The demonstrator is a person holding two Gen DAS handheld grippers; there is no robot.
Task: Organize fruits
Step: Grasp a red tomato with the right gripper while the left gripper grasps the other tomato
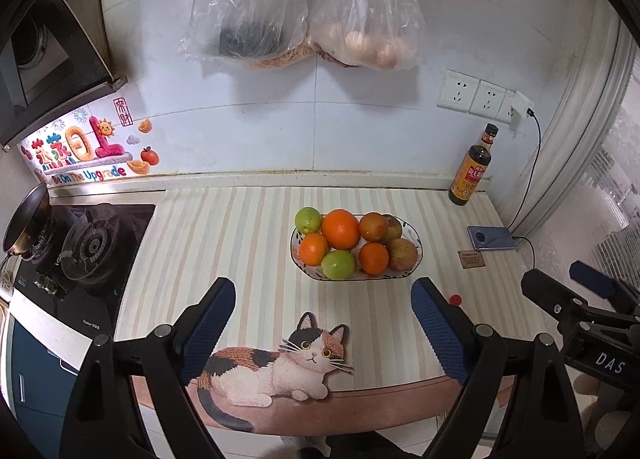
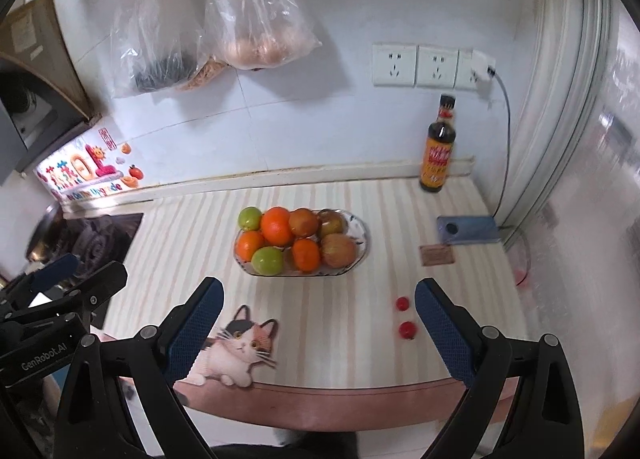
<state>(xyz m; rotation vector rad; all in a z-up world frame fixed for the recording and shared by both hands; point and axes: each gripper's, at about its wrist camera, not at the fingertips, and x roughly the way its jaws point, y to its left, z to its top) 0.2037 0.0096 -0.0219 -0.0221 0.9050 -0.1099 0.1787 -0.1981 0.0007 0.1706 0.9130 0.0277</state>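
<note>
An oval glass bowl (image 1: 416, 237) (image 2: 362, 233) on the striped counter holds oranges (image 1: 341, 229) (image 2: 277, 226), green limes (image 1: 338, 264) (image 2: 267, 260) and apples (image 1: 402, 254) (image 2: 339, 250). Two small red fruits (image 2: 402, 303) (image 2: 407, 329) lie loose on the counter, right of the bowl; only one (image 1: 455, 299) shows in the left wrist view. My left gripper (image 1: 323, 293) hangs open above the counter's front, short of the bowl, nothing between its fingers. My right gripper (image 2: 319, 293) is open too and empty, the red fruits just inside its right finger (image 2: 438, 319).
A dark sauce bottle (image 1: 473, 167) (image 2: 438, 149) stands at the back wall. A blue phone (image 1: 492, 238) (image 2: 468, 230) on a cable and a small brown card (image 1: 472, 259) lie at the right. A gas stove (image 1: 86, 247) with a pan (image 1: 26, 219) is left. Bags (image 1: 304, 7) hang above.
</note>
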